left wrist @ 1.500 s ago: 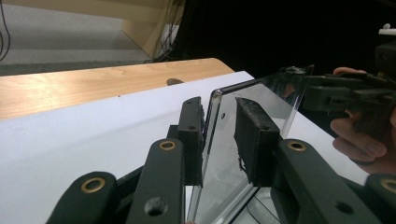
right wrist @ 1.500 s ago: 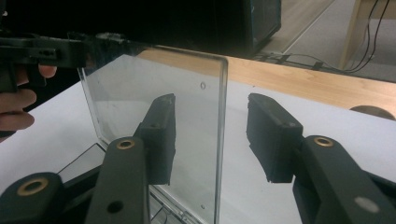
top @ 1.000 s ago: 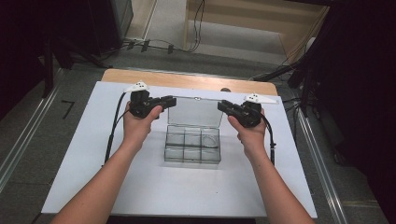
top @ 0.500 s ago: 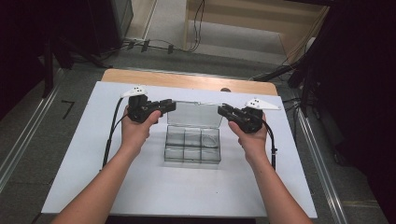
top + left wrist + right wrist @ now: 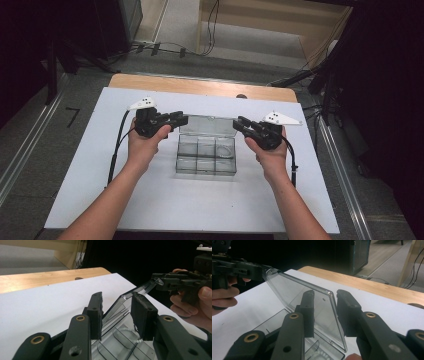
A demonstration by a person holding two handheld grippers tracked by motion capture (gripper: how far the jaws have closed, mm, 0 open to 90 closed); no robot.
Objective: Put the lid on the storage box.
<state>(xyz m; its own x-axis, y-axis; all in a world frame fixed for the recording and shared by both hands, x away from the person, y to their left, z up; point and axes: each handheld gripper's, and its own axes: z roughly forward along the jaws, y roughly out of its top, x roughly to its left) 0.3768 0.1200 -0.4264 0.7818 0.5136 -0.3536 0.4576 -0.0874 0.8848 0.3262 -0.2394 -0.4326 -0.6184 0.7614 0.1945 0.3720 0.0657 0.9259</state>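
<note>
The clear plastic box [image 5: 206, 155] looks light, stiff and slippery, so its raised lid [image 5: 207, 125] is best pinched at the corners, where the left gripper [image 5: 181, 120] and right gripper [image 5: 239, 123] stand spread around its edge.

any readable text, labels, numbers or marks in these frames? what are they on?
"7": a dark mark on the grey floor left of the table, in the high view; it reads like a seven but could be plain tape.
Nothing legible on the clear box, the left gripper or the right gripper.

Box [image 5: 206, 155] mid-table [image 5: 100, 200], betw. L gripper [image 5: 183, 120] & R gripper [image 5: 238, 122].
</note>
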